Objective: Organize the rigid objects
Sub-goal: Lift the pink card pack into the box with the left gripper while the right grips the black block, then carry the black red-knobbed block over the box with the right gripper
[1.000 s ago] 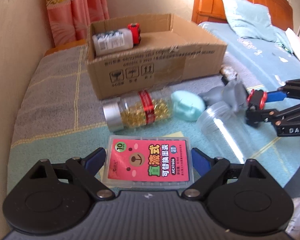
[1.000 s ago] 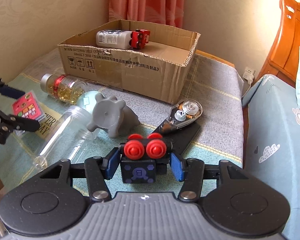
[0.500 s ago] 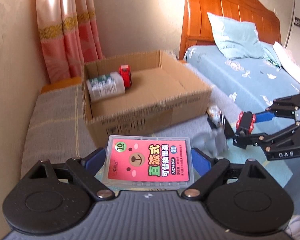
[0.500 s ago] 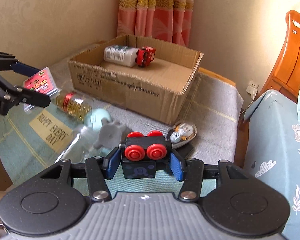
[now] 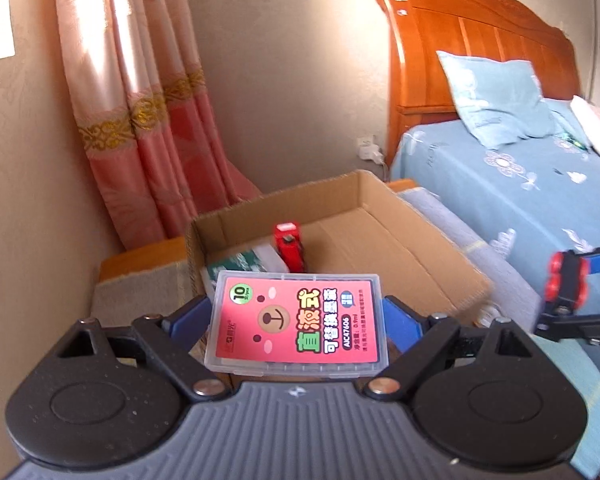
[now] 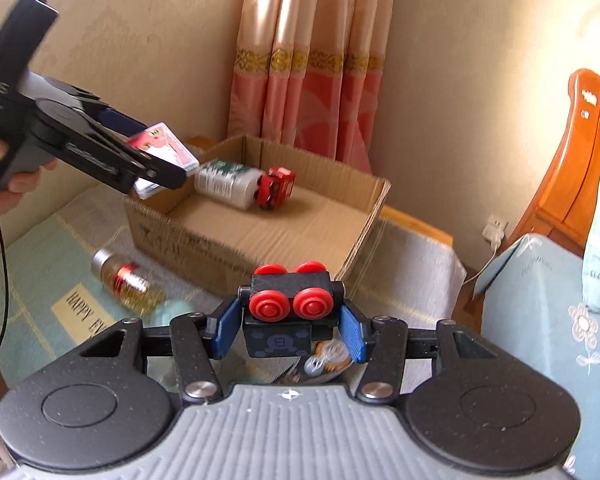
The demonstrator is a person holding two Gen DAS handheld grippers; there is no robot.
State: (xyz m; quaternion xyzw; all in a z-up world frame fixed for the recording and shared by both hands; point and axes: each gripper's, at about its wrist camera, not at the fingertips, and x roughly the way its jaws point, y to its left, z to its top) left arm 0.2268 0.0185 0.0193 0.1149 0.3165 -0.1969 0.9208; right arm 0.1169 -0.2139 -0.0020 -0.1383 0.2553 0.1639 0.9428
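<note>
Box: 2 items | left fingers pinch case | right fingers pinch toy

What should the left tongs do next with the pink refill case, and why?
Probably carry it a little further forward and release. The left tongs grip the pink refill case at the near rim of the cardboard box, where a white bottle and red toy truck already lie.

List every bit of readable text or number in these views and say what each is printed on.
"10", "直液式", "可替换墨囊", "AIC47606": pink label of the clear plastic case in the left gripper; its finer print is too small.
"HAPPY EV...": yellow patch on the table cover, cut off.
Cardboard box print: blurred.
White bottle label: unreadable.
</note>
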